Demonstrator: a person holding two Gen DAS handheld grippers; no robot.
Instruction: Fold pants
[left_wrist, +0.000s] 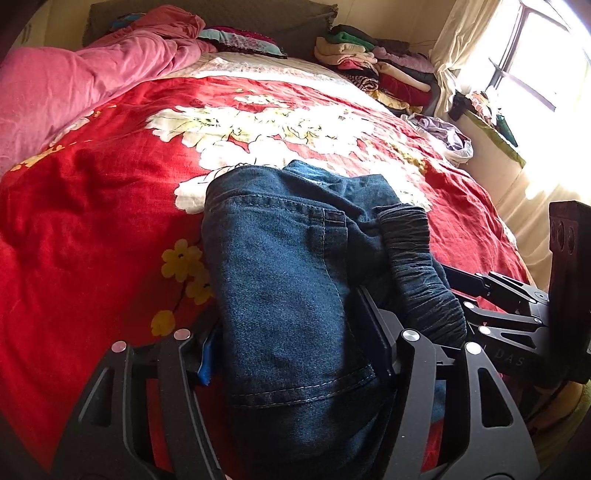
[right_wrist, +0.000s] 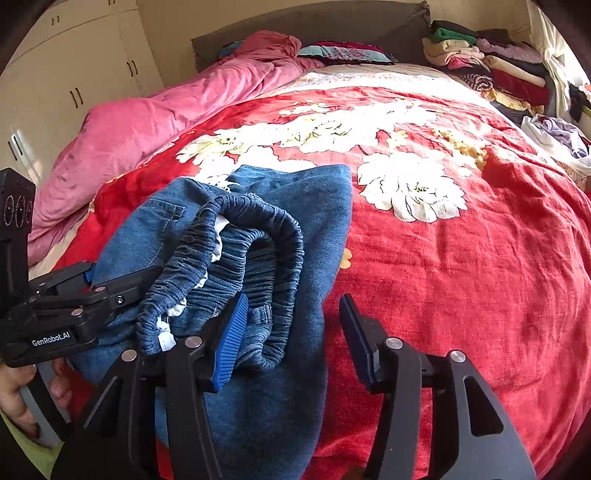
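Note:
Blue jeans lie folded lengthwise on the red flowered bedspread, with the gathered elastic waistband bunched at the near right. The denim fills the space between the fingers of my left gripper, and a thin dark gap shows beside its blue left pad, so it reads as open. In the right wrist view the jeans and waistband lie against the blue left pad of my right gripper. It is open, its right finger standing apart from the cloth. The left gripper shows at the far left.
A pink quilt is heaped along the bed's left side. Stacked folded clothes sit at the far right corner by the headboard, and a bag of clothes lies near the bright window. A hand holds the left gripper's handle.

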